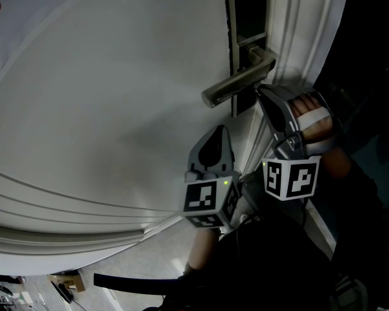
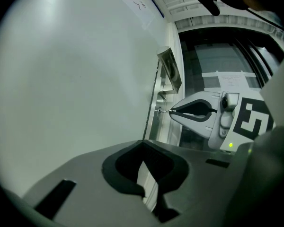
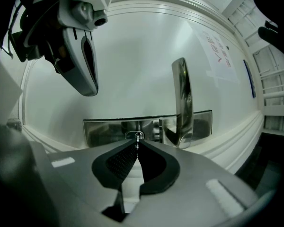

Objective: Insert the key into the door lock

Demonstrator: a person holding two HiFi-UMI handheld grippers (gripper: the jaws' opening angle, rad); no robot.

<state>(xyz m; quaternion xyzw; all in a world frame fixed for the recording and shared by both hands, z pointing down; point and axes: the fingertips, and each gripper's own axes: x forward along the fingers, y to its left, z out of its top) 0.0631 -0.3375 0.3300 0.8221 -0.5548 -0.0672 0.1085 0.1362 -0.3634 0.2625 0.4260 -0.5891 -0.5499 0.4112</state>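
A brushed metal lock plate (image 3: 104, 126) with a lever handle (image 3: 181, 98) sits on the white door (image 1: 117, 96). My right gripper (image 3: 137, 144) is shut on a small key (image 3: 137, 141), whose tip rests at the keyhole (image 3: 135, 135) just below the handle (image 1: 236, 84). How deep the key sits cannot be told. From the left gripper view the right gripper (image 2: 173, 111) holds the key (image 2: 163, 111) against the plate's edge. My left gripper (image 1: 220, 129) hangs shut and empty a little below the handle, apart from the door. It also shows in its own view (image 2: 142, 145).
The white moulded door frame (image 1: 305, 37) runs along the right of the lock plate (image 1: 246, 11). A person's hand (image 1: 314, 118) grips the right tool. A paper notice (image 3: 217, 51) is stuck to the door. Small items lie on the floor at lower left (image 1: 65, 284).
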